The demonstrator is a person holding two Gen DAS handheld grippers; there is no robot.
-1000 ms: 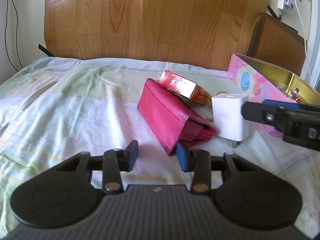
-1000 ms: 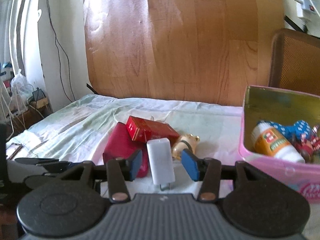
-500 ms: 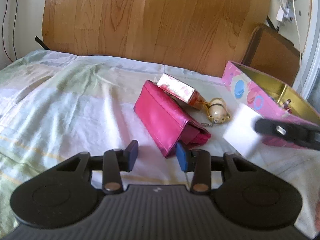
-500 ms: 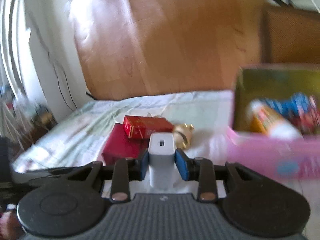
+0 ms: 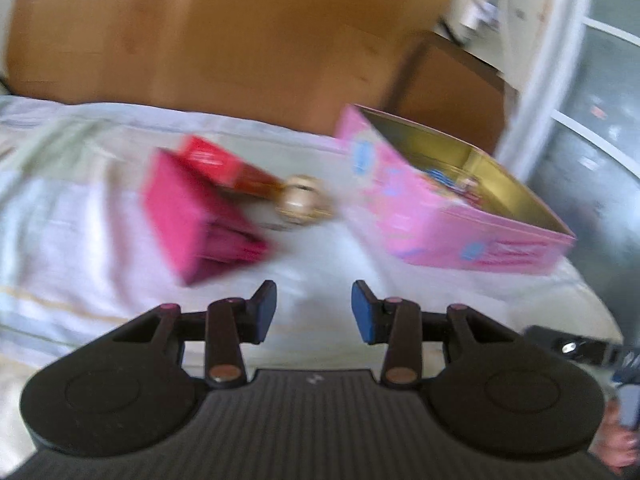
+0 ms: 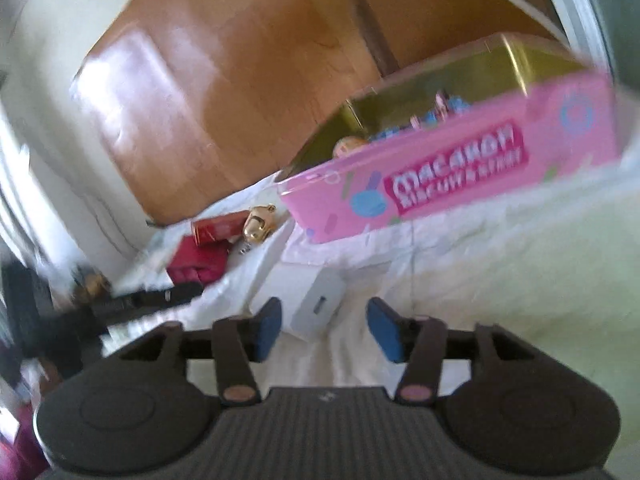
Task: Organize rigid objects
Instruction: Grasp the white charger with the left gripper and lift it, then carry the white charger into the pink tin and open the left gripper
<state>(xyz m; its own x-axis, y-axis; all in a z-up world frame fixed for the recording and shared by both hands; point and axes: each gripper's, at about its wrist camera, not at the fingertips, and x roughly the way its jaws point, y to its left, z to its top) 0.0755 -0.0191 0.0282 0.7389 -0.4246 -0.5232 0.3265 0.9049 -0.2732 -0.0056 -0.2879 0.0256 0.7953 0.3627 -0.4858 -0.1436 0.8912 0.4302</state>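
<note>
On the bed (image 5: pixel 328 264) we see, from the left, a pink wallet (image 5: pixel 192 216), a red box (image 5: pixel 212 160), a gold charm (image 5: pixel 300 200) and the pink tin (image 5: pixel 440 220). Our left hand-held gripper (image 5: pixel 314 310) hangs open and empty. Our right hand-held gripper (image 6: pixel 324 328) has just been opening; the white charger (image 6: pixel 316 304) lies loose between its jaws, before the tin.

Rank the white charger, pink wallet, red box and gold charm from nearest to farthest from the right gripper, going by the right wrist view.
From the right gripper:
1. White charger, lying on the sheet just ahead of the open jaws, toward the left finger.
2. Pink wallet, farther off, ahead-left.
3. Red box and gold charm, side by side behind the wallet; too close to rank.
</note>
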